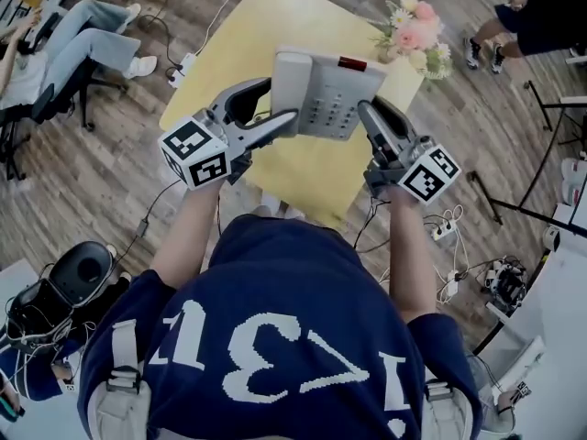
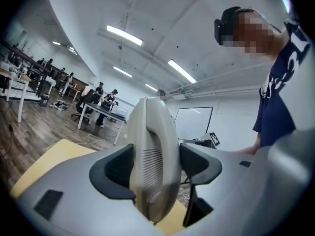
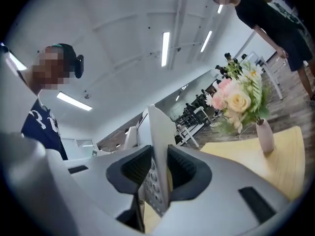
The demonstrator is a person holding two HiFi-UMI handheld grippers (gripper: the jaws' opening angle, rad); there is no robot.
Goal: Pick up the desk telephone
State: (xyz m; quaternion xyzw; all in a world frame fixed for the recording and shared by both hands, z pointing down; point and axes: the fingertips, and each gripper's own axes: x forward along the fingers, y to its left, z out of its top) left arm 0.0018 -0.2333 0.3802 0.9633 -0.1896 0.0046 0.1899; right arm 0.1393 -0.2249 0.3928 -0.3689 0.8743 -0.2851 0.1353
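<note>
The grey desk telephone [image 1: 326, 85] hangs in the air above the yellow table [image 1: 266, 26], carried between my two grippers. My left gripper [image 1: 280, 110] is shut on the phone's left side, and in the left gripper view its dark pads press on both faces of the handset [image 2: 152, 151]. My right gripper [image 1: 371, 117] is shut on the phone's right edge. In the right gripper view the thin edge of the telephone [image 3: 158, 141], keypad showing, stands upright between the ribbed pads [image 3: 135, 168]. The phone's underside is hidden.
A small vase of pink and white flowers [image 1: 415, 33] stands at the table's far right corner, and it also shows as the vase [image 3: 266, 134] in the right gripper view. Cables and a power strip [image 1: 183, 65] lie on the wood floor. A seated person [image 1: 73, 39] is at far left, and stand legs [image 1: 541, 154] at right.
</note>
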